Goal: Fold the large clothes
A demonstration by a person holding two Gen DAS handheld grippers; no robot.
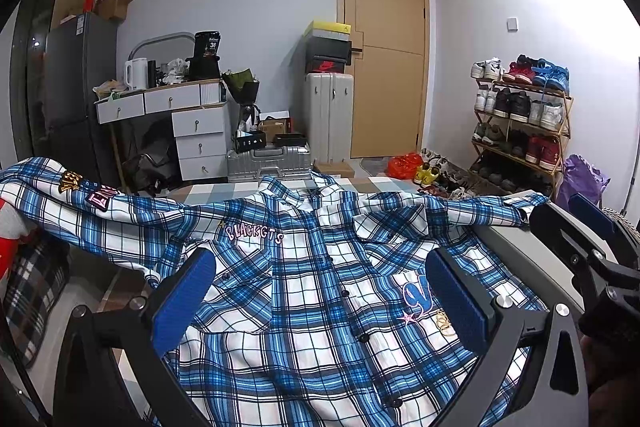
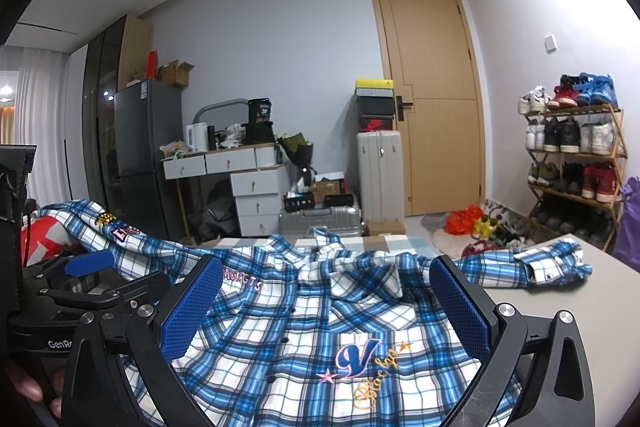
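A blue and white plaid shirt [image 1: 312, 291] lies front up and buttoned on the bed, collar pointing away from me, sleeves spread to both sides. My left gripper [image 1: 324, 291] hovers open over the shirt's chest, its blue pads [image 1: 188, 291] wide apart with nothing between them. My right gripper [image 2: 328, 307] is open too, above the embroidered "V" patch [image 2: 356, 355] on the shirt [image 2: 304, 327]. The right gripper [image 1: 592, 227] shows at the far right of the left wrist view, and the left gripper [image 2: 92, 267] at the left of the right wrist view.
The right sleeve [image 2: 536, 267] lies folded on the grey bed cover [image 2: 600, 291]. A red and white garment [image 2: 40, 239] lies under the left sleeve. Beyond the bed stand drawers [image 1: 200, 135], suitcases [image 1: 328, 115], a door [image 1: 384, 47] and a shoe rack [image 1: 520, 123].
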